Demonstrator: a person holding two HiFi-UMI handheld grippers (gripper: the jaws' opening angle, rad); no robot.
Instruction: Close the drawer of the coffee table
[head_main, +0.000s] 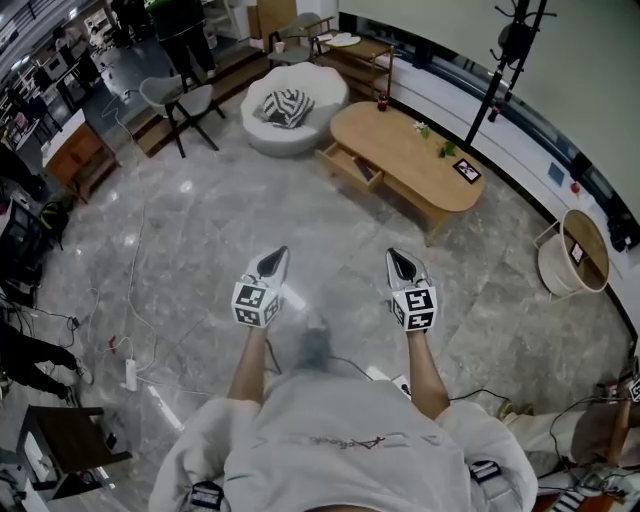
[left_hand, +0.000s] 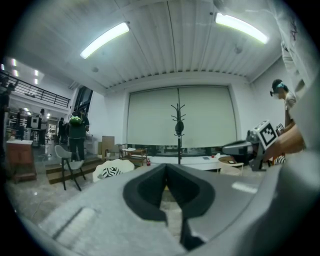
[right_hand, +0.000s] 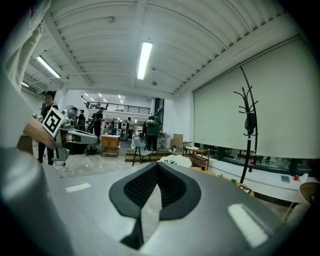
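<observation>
I hold my left gripper (head_main: 276, 256) and my right gripper (head_main: 397, 258) side by side in front of me, both pointing roughly level over the grey marble floor (head_main: 190, 290). In the left gripper view its fingers (left_hand: 159, 186) are pressed together with nothing between them. The right gripper view shows the same: those fingers (right_hand: 146, 186) meet at the tip and are empty. The coffee table (head_main: 405, 150), a low oval wooden counter, stands well ahead of me and a little to the right, far from both grippers. Its drawer (head_main: 350, 166) is pulled out from the long side facing me, at the end nearest the round white armchair (head_main: 300, 125). A black coat stand (head_main: 508, 62) rises behind the table.
</observation>
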